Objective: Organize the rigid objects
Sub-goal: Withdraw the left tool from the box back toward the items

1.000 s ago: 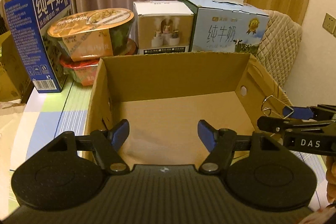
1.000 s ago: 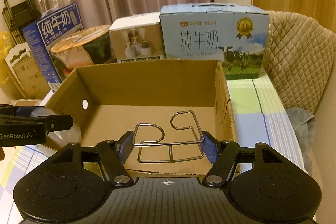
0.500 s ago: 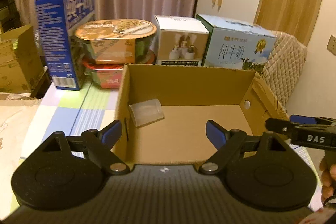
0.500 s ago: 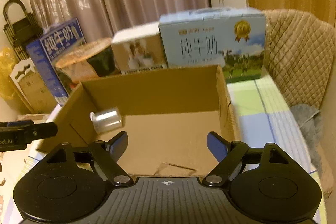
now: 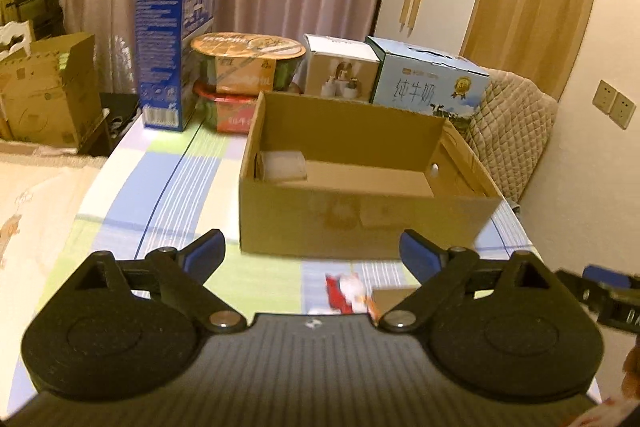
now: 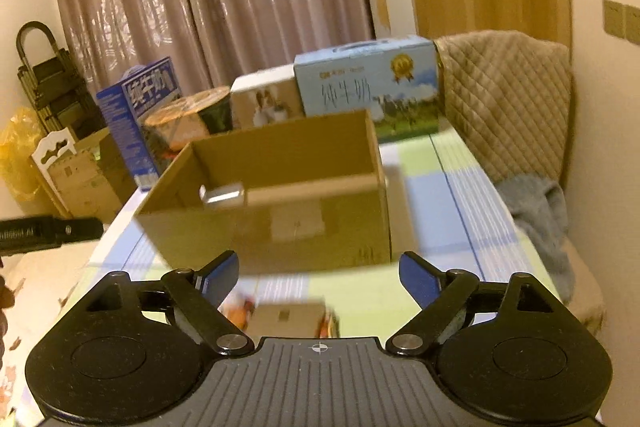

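Both claws stood wide with nothing between their blue pads — the left gripper (image 5: pixel 312 253) and the right gripper (image 6: pixel 318 273) had each just been opening, short of the cardboard box (image 5: pixel 360 227) on the checked tablecloth (image 5: pixel 168 187). A clear plastic cup (image 5: pixel 282 166) lay on its side in the box's far left corner; a small red-and-white packet (image 5: pixel 348 293) lay on the cloth just before the box.

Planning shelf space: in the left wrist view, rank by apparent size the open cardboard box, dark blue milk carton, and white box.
1. open cardboard box, though it is nearest the camera
2. dark blue milk carton
3. white box
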Demonstrator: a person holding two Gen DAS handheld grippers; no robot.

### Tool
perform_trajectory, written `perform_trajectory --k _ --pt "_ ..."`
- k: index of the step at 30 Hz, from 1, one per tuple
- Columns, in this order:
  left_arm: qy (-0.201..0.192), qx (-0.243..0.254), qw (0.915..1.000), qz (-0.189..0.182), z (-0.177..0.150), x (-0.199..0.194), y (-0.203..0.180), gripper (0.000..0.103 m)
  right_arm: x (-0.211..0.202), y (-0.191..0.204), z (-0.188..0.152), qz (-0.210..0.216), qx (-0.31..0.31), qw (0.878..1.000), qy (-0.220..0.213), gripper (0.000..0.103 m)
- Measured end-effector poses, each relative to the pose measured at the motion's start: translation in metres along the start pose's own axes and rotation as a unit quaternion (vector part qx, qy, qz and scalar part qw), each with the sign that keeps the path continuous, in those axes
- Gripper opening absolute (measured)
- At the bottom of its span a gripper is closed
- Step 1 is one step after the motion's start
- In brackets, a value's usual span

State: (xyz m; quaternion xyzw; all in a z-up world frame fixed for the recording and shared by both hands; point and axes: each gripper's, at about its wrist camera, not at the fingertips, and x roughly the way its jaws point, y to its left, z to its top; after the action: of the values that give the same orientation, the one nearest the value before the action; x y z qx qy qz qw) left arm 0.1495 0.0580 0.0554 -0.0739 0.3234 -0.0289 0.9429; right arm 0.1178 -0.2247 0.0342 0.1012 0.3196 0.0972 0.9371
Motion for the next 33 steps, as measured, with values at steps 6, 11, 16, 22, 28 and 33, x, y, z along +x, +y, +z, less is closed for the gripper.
perform_trajectory --k 6,11,16,22,28,33 --pt "0.016 -0.023 0.9996 0.003 -0.042 -0.037 0.002 0.098 -0.036 0.007 -0.046 -0.009 -0.02 1.0 0.012 0.085" --pt "0.029 -0.027 0.9992 0.004 -0.068 -0.055 0.0 0.098 -0.051 0.002 -0.076 -0.002 -0.006 0.999 0.036 0.085" --pt "0.042 -0.017 0.999 0.003 -0.082 -0.064 -0.003 0.098 -0.06 -0.003 -0.095 0.0 0.007 0.998 0.059 0.085" --pt "0.054 -0.004 0.9985 -0.005 -0.093 -0.069 -0.009 0.098 -0.064 -0.004 -0.1 0.001 0.007 0.998 0.062 0.085" --pt "0.067 0.01 0.9977 0.001 -0.102 -0.064 -0.014 0.098 -0.065 -0.007 -0.099 0.003 0.015 0.998 0.065 0.085" --pt "0.07 0.021 0.9973 -0.001 -0.105 -0.059 -0.02 0.098 -0.062 -0.011 -0.097 0.002 0.019 0.998 0.068 0.085"
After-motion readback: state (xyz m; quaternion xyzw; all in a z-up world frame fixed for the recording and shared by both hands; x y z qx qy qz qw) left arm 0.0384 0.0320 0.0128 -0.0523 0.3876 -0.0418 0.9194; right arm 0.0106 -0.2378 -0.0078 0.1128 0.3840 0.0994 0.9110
